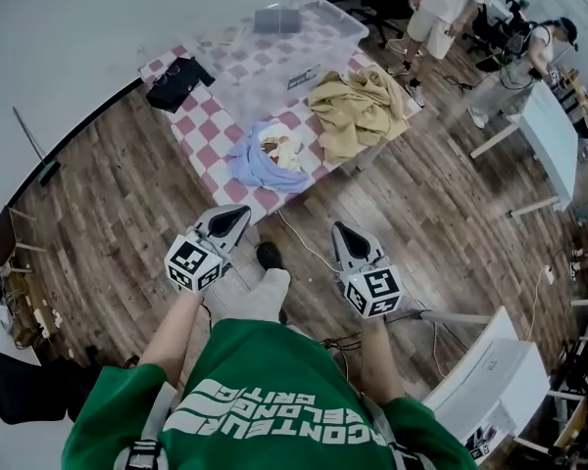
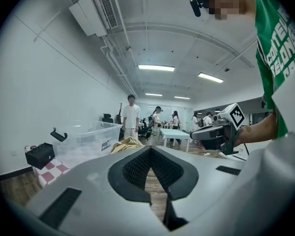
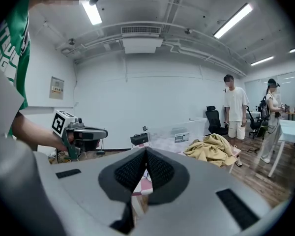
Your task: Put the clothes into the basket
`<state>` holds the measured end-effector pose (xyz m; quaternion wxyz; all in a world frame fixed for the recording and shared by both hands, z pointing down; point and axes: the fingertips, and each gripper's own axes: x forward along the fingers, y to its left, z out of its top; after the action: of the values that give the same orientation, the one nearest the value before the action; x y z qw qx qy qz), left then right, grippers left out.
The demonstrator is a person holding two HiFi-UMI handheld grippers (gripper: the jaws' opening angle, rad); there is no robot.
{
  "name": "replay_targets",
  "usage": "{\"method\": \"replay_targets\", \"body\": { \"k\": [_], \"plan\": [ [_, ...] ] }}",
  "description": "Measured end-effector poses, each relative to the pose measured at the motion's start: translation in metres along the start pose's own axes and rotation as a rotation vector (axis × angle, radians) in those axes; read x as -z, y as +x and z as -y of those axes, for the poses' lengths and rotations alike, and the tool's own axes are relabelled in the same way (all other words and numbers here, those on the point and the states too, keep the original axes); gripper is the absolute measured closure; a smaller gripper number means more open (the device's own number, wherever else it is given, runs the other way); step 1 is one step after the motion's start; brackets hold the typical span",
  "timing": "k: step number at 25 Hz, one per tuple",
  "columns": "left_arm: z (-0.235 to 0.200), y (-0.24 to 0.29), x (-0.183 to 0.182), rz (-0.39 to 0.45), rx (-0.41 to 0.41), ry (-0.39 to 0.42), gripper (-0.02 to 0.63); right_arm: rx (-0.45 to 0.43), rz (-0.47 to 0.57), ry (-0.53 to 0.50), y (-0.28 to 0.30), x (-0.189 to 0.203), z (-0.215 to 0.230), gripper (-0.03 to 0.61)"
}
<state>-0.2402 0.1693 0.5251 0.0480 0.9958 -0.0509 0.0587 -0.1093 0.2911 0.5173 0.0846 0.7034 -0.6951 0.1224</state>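
The left gripper (image 1: 241, 213) and right gripper (image 1: 338, 229) both have their jaws pressed together with nothing between them. Well ahead of the jaws stands the checked desk (image 1: 208, 147). A blue cloth (image 1: 265, 169) lies nearest the jaws, a yellow cloth (image 1: 358, 111) beyond to the right, the clear basket (image 1: 274, 57) farthest, and a black bag (image 1: 179, 82) left of it. The basket's label (image 1: 302, 78) is too small to read; the white lettering on the green shirt (image 1: 260, 390) is upside down and unclear
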Motion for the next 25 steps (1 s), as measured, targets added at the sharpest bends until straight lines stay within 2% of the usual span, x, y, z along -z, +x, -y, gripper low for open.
{"method": "replay_targets", "body": {
  "k": [8, 15, 25],
  "plan": [
    [-0.049, 0.052, 0.003, 0.006, -0.027, -0.032, 0.612, -0.058, -0.020, -0.031, 0.055, -0.015, 0.043, 0.569],
    [-0.109, 0.086, 0.007, 0.004, -0.081, -0.098, 0.612, -0.117, -0.067, -0.019, 0.126, -0.023, 0.075, 0.569],
    [-0.172, 0.112, 0.017, -0.003, -0.143, -0.147, 0.612, -0.213, -0.127, -0.059, 0.217, -0.036, 0.095, 0.569]
  ]
}}
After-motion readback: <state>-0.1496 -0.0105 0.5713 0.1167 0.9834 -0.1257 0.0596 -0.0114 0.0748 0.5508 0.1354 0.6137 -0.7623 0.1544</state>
